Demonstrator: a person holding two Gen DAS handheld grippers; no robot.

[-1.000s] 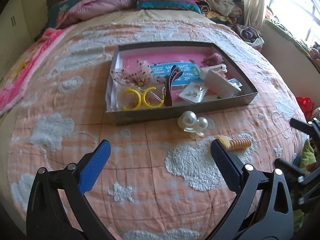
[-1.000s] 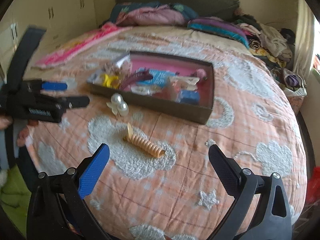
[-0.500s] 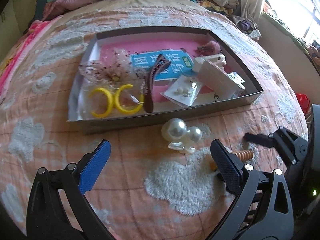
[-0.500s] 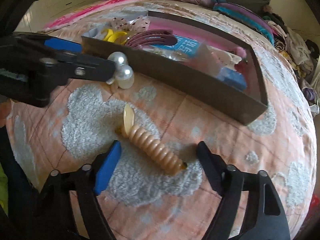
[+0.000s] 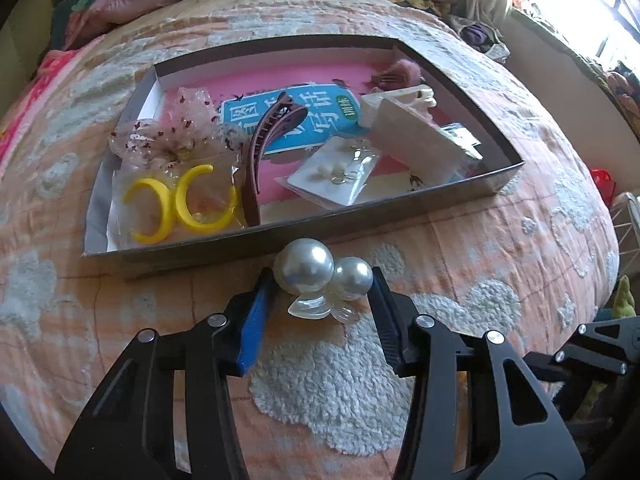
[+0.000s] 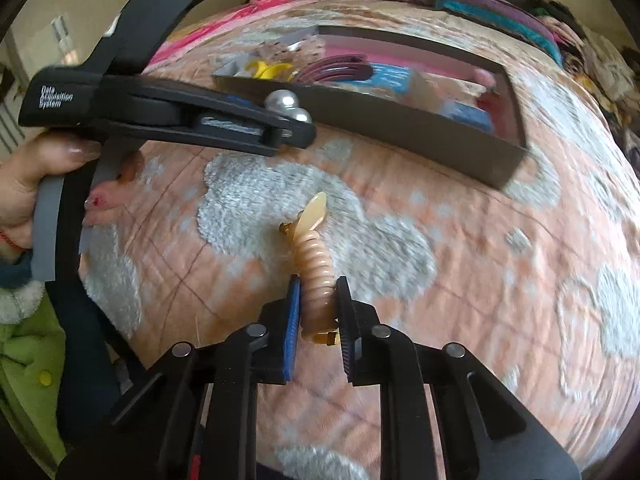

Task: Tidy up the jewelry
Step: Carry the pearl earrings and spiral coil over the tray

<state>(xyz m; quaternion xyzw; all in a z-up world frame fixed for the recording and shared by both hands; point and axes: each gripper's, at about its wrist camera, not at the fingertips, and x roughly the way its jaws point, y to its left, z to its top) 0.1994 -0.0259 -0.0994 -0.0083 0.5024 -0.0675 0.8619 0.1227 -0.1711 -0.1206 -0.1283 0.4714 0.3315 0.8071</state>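
A pearl hair clip (image 5: 308, 266) with two big pearls lies on the peach quilt just in front of the grey box (image 5: 360, 216). My left gripper (image 5: 320, 280) straddles it, its jaws closing, one pad against each pearl. From the right wrist view the same pearls (image 6: 280, 100) show beside the left gripper (image 6: 296, 132), close to the box wall (image 6: 400, 128). A beige ribbed hair clip (image 6: 314, 256) lies on a white cloud patch, nearer the bed's edge. My right gripper (image 6: 318, 282) is shut on the clip's near end.
Inside the box lie yellow hoop earrings (image 5: 180, 204), a maroon claw clip (image 5: 264, 148), a blue card (image 5: 304, 116) and a bagged earring card (image 5: 336, 172). Pillows and clothes are heaped at the bed's head. A person's hand (image 6: 40, 184) grips the left tool.
Both grippers came down toward the quilt and drew their jaws in. The left closed around the pearl clip. The right went from wide open to shut on the beige clip.
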